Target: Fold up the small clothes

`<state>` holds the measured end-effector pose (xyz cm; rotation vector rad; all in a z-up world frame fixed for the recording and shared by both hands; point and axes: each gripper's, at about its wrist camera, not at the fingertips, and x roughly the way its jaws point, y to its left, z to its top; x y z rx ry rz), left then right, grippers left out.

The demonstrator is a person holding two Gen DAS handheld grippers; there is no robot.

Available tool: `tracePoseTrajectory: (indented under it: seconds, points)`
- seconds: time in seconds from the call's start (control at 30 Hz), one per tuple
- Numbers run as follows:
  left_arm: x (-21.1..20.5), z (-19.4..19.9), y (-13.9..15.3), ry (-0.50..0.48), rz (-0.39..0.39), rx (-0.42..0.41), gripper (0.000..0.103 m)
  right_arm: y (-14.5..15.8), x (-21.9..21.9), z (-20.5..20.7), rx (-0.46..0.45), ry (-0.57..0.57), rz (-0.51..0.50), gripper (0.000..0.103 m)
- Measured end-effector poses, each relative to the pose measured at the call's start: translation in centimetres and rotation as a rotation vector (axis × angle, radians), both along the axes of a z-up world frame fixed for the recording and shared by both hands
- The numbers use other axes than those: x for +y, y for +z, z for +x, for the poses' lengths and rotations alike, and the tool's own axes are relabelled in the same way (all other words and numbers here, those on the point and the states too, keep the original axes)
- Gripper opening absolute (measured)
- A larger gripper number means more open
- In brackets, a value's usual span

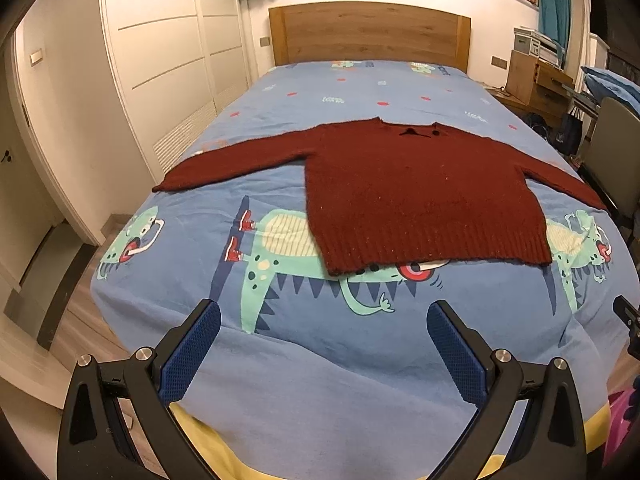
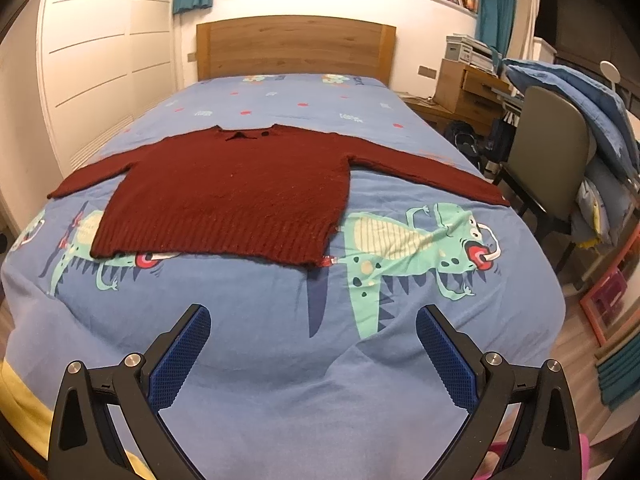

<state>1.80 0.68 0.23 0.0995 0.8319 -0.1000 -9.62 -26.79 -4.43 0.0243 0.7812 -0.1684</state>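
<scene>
A dark red knitted sweater (image 1: 416, 196) lies flat on the bed, both sleeves spread out to the sides, hem toward me; it also shows in the right wrist view (image 2: 236, 196). My left gripper (image 1: 324, 312) is open and empty, held over the foot of the bed, short of the hem. My right gripper (image 2: 312, 316) is open and empty, also short of the hem, toward the sweater's right side. A bit of the right gripper (image 1: 630, 328) shows at the right edge of the left wrist view.
The bed has a blue dinosaur-print cover (image 1: 320, 360) and a wooden headboard (image 1: 368, 32). White wardrobes (image 1: 168, 60) stand on the left. A chair (image 2: 556, 148), piled blue bedding (image 2: 580, 96) and a desk (image 2: 468, 88) stand on the right.
</scene>
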Motion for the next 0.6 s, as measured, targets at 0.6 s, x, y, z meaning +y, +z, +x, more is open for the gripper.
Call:
tracePoseTrajectory:
  seconds: [0.6]
  points:
    - [0.0,2.1,-2.7,0.029,0.071,0.080,0.102,-2.7,0.3,1.9,0.090,0.026,0.014,0.103]
